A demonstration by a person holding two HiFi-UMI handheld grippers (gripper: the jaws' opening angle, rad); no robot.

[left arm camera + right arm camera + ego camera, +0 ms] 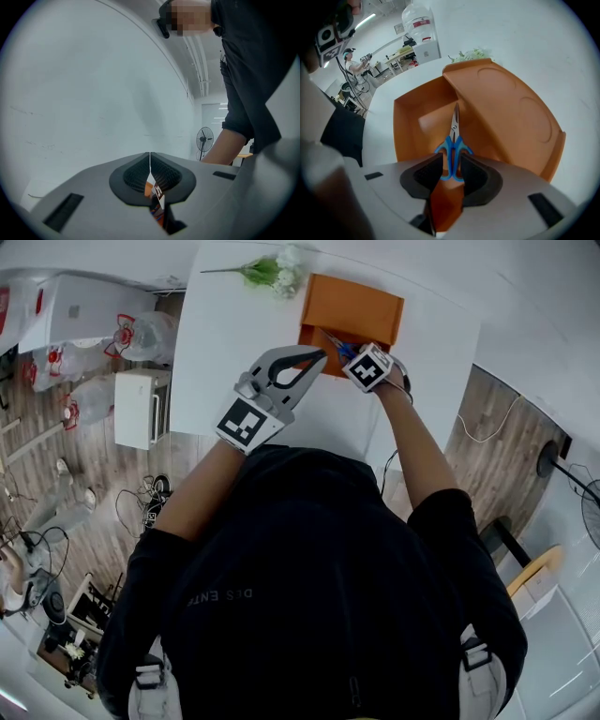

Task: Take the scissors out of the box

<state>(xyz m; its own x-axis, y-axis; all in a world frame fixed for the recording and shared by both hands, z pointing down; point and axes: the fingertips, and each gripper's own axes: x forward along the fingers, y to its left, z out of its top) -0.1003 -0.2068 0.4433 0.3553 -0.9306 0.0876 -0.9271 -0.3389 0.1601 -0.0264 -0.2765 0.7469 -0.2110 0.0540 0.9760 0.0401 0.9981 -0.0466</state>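
**Scissors pick: grab at the blue handles**

Small scissors (452,140) flat in orange box (506,108) on desk (234,324). Right gripper (451,173) released, jaws straddling the handle loops, no pinch. Probably light, stiff, slick plastic: clamp across both loops, not the steel. Left gripper (150,161) clenched by box edge.

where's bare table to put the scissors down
Bare: white table left of the orange box, below the flowers, and the strip right of the box. Crowded: the box's near edge, where left gripper and right gripper work.
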